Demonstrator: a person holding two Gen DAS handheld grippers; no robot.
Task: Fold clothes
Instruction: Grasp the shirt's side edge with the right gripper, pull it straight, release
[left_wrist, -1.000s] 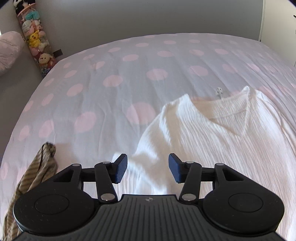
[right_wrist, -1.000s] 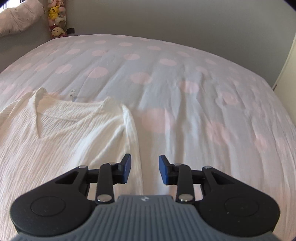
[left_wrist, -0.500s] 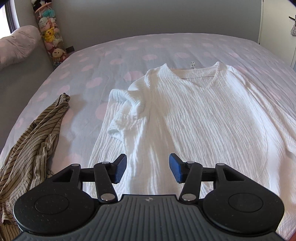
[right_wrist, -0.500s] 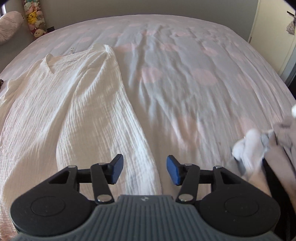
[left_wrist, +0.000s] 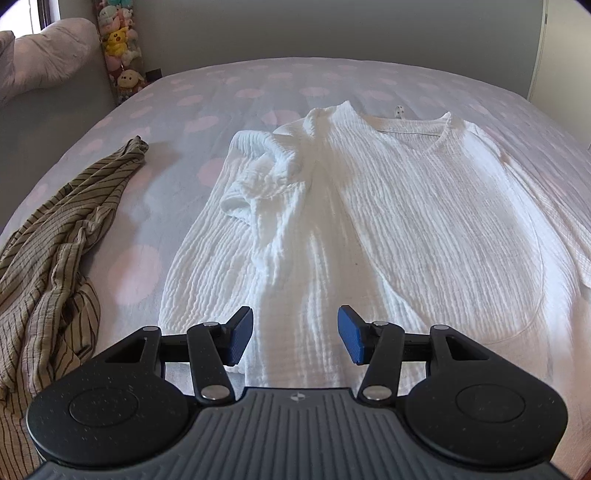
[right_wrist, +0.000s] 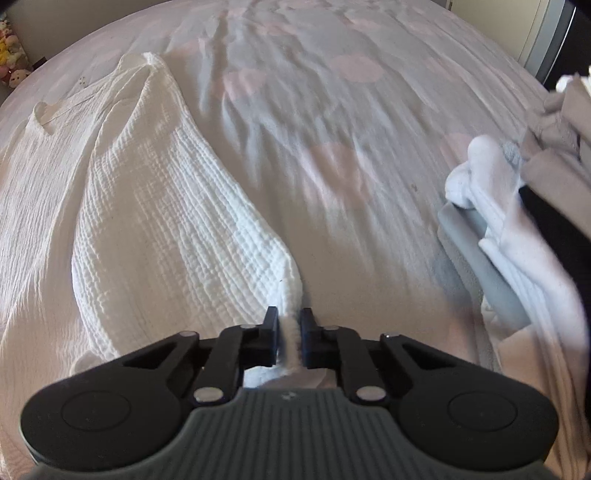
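Closing on a pinch of white cloth, the right gripper (right_wrist: 289, 338) is squeezing the edge of the shirt (right_wrist: 147, 206) between its jaws, the pads pressing the fabric into a thin ridge. The shirt is lying spread on the bed (right_wrist: 332, 110), collar toward the far edge, one sleeve (left_wrist: 255, 173) bunched up. The left gripper (left_wrist: 295, 334) is hovering over the shirt's near hem with its jaws standing apart, gripping nothing. A striped garment (left_wrist: 55, 251) is lying at the bed's left edge, and more clothes (right_wrist: 517, 206) at the right.
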